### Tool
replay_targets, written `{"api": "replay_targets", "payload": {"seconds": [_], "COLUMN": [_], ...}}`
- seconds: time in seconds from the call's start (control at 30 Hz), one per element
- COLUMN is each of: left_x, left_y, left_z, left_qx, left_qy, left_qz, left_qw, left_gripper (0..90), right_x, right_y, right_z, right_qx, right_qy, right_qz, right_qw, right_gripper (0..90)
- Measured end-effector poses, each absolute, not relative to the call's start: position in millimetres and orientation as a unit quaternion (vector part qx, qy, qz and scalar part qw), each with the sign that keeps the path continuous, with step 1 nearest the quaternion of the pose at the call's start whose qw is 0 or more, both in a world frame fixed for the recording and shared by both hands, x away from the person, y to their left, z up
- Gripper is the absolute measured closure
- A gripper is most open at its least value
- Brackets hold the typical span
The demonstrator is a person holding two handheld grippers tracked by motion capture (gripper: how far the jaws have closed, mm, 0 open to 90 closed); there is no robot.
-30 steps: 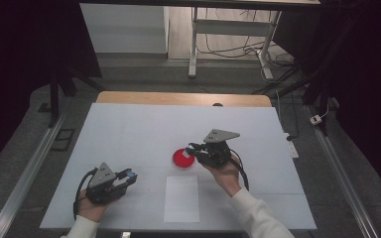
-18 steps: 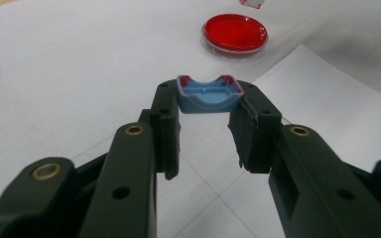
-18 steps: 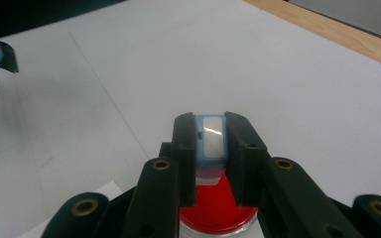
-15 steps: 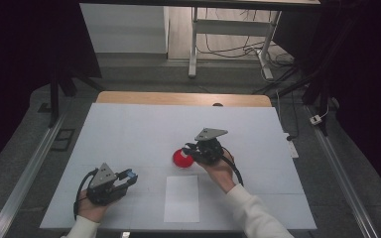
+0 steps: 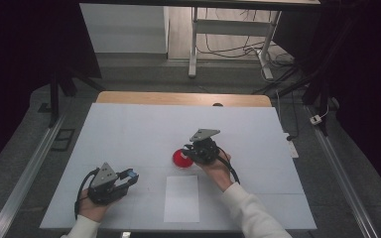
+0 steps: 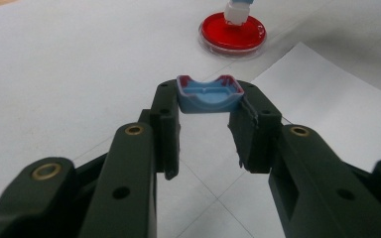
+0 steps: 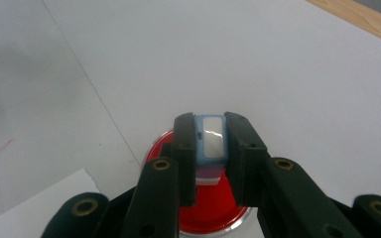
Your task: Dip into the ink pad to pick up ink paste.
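Both grippers loaded at the red dish [image 5: 180, 158].
Right gripper [image 7: 209, 144] fingers clamp a pale blue block [image 7: 212, 141] over the dish; left gripper [image 6: 207, 116] fingers grasp a blue cap [image 6: 209, 94] short of it.

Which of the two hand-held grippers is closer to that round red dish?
Right. The right gripper is directly over the red dish, holding a blue-and-white stamp. The left gripper sits apart, nearer the person, gripping a blue cap.

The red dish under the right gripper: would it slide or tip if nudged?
The red dish looks shallow and flat-bottomed, so tipping seems unlikely. On the smooth white table it would probably slide. Its clear rim suggests light plastic.
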State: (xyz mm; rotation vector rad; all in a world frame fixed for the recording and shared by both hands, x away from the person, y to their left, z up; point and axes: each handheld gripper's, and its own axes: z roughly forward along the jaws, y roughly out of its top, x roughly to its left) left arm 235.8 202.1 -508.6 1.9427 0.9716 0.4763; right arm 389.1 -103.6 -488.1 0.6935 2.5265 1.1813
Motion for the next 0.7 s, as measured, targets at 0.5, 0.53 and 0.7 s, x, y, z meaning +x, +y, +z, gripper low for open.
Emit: {"api": "replay_targets", "payload": {"seconds": [0.5, 0.53, 0.7], "left_x": [236.3, 236.5, 236.4], "left_y": [201.3, 201.3, 201.6], "left_z": [-509.6, -509.7, -509.6], "left_qx": [0.784, 0.784, 0.784], "left_qy": [0.393, 0.393, 0.392], "left_qz": [0.192, 0.192, 0.191], "left_qw": [0.441, 0.44, 0.441], "left_gripper": [64.7, 64.7, 64.7], "right_x": [391.4, 391.3, 391.5], "right_y": [-98.6, -98.4, -97.9], "right_z": [-492.7, -492.8, -494.0], "right_qx": [0.235, 0.234, 0.233], "right_qy": [0.877, 0.877, 0.876], "right_qz": [0.396, 0.395, 0.398], "right_qw": [0.138, 0.139, 0.138], "right_gripper": [74.7, 74.7, 74.7]}}
